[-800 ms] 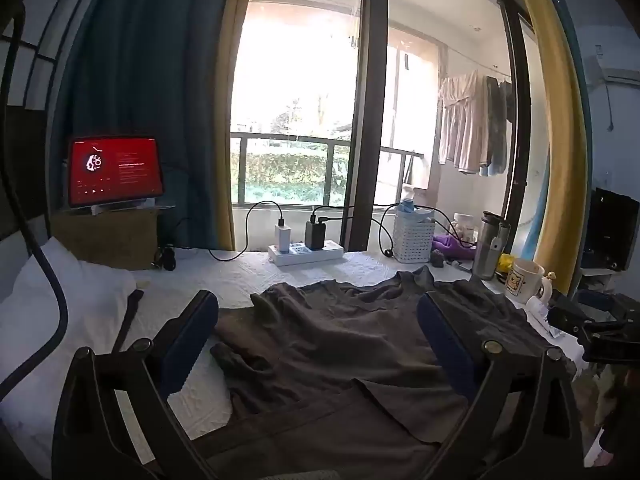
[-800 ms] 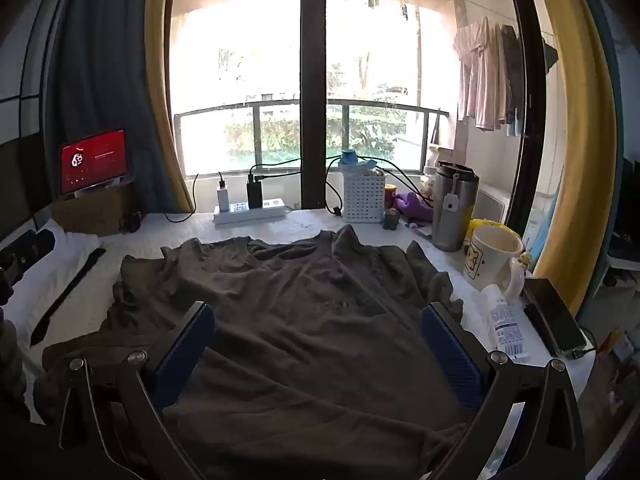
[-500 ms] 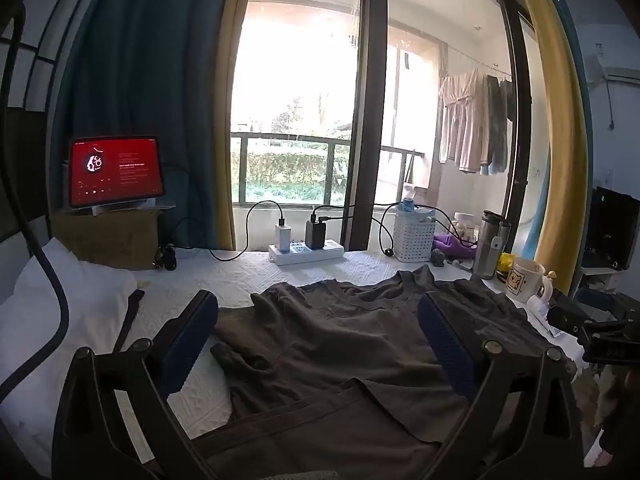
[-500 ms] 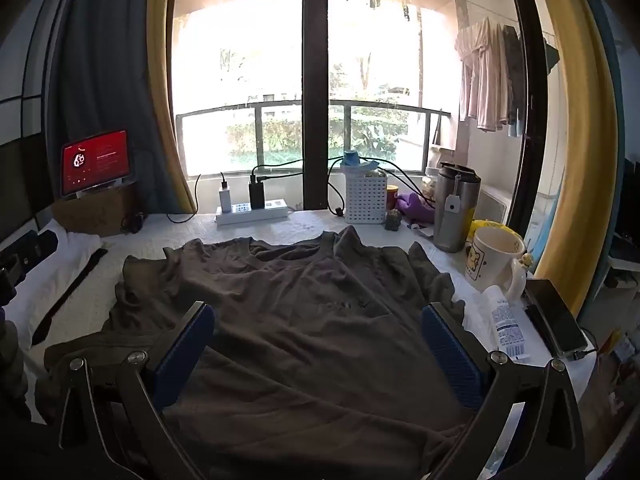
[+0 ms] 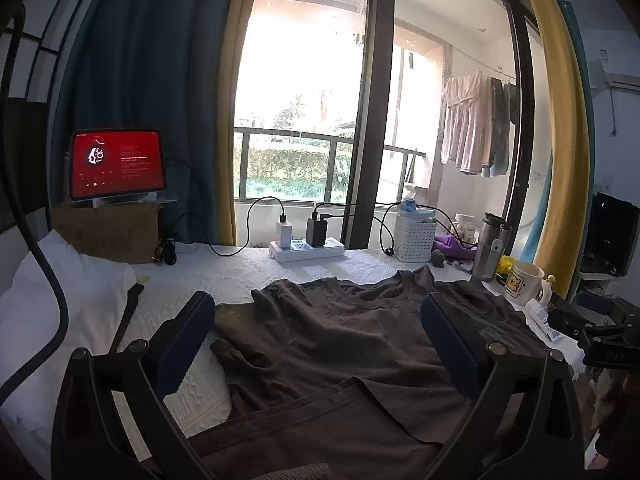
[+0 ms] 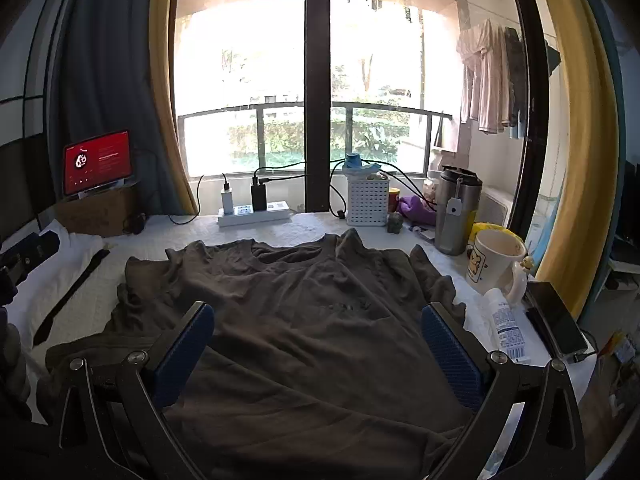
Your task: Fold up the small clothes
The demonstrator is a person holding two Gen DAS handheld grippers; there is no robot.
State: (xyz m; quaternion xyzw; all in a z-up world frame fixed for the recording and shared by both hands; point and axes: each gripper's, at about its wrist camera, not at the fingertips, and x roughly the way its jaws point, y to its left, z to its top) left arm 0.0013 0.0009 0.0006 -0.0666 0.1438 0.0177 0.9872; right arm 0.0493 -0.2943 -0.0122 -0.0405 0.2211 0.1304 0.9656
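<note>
A dark brown T-shirt (image 6: 312, 312) lies spread on the white quilted table, collar toward the window. It also shows in the left wrist view (image 5: 344, 340), with its left sleeve crumpled and the near hem folded over. My left gripper (image 5: 316, 340) is open and empty, held above the shirt's near left part. My right gripper (image 6: 316, 344) is open and empty above the shirt's middle. Neither touches the cloth.
At the far edge stand a power strip (image 6: 254, 213) with chargers, a white basket (image 6: 367, 200), a steel tumbler (image 6: 456, 212) and a bear mug (image 6: 494, 260). A tube (image 6: 505, 326) and a phone (image 6: 556, 318) lie right. A pillow (image 5: 68, 292) and a red-screened tablet (image 5: 117, 162) are left.
Nothing has visibly changed apart from a slight drift of both cameras. Both grippers stay open above the shirt.
</note>
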